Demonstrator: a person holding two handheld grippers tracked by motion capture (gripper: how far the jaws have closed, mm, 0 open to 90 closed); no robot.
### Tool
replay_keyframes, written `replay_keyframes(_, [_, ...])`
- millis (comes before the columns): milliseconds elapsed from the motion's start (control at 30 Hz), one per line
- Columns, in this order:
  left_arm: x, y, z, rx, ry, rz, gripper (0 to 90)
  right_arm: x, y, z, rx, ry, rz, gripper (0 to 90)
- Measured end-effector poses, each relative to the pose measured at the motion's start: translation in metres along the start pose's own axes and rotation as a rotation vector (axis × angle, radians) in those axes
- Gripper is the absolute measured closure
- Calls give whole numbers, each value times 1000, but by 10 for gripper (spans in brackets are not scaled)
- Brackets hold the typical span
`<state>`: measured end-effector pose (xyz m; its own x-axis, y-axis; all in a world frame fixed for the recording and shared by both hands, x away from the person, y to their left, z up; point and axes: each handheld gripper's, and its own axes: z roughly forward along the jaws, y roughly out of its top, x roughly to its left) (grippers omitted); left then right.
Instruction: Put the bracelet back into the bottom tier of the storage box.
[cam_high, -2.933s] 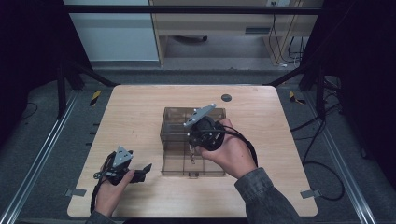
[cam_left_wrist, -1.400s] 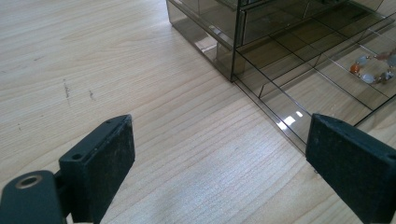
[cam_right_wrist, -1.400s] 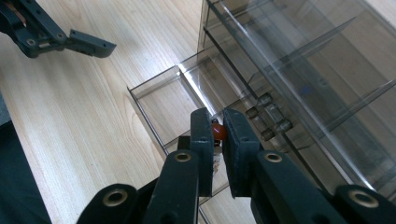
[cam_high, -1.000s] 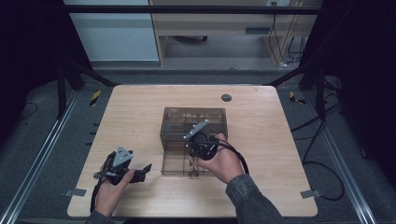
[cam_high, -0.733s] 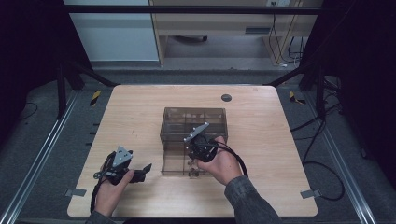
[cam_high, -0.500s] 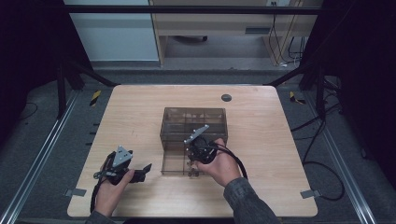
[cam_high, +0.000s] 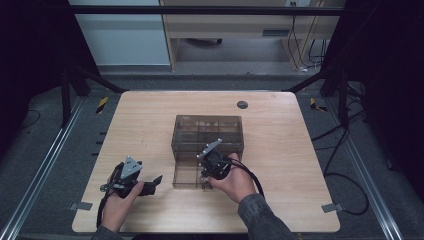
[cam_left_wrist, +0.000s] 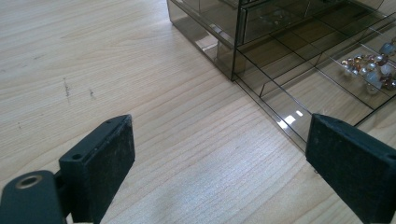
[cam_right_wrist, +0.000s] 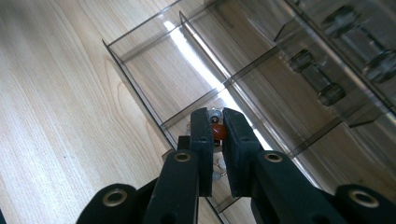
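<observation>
A smoky clear drawer box (cam_high: 207, 131) stands mid-table with its bottom drawer (cam_high: 186, 176) pulled out toward me. My right gripper (cam_high: 204, 175) hangs over that drawer's front right corner. In the right gripper view its jaws (cam_right_wrist: 215, 122) are shut on a red bead (cam_right_wrist: 218, 132), with small pale beads just above and below it, over a divided drawer compartment (cam_right_wrist: 154, 70). My left gripper (cam_high: 153, 184) rests low on the table to the left of the drawer. It is open (cam_left_wrist: 224, 154), with bare wood between the pads.
Several amber and pale beads (cam_left_wrist: 373, 70) lie in one compartment of the open drawer (cam_left_wrist: 280, 98). A dark round grommet (cam_high: 242, 105) sits near the table's far edge. Cables trail off the right side, and metal rails run along both sides.
My right hand has come back from above the box toward me and sunk over the open drawer's front. The left hand has stayed put.
</observation>
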<state>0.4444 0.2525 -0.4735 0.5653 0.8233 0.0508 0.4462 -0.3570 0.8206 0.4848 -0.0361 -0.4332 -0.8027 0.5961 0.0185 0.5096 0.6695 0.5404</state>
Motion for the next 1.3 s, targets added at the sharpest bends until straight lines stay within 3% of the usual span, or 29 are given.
replay_keyframes(233, [0, 0, 0, 0, 0, 0, 79, 0, -1, 4, 11, 1, 2, 828])
replay_keyframes(300, [0, 0, 0, -1, 0, 0, 79, 0, -1, 4, 10, 2, 3, 810])
replay_keyframes(333, [0, 0, 0, -1, 0, 0, 79, 0, -1, 4, 7, 1, 7, 754])
replay_keyframes(1300, [0, 1, -1, 12, 4, 0, 79, 6, -6, -20, -84, -43, 52, 834])
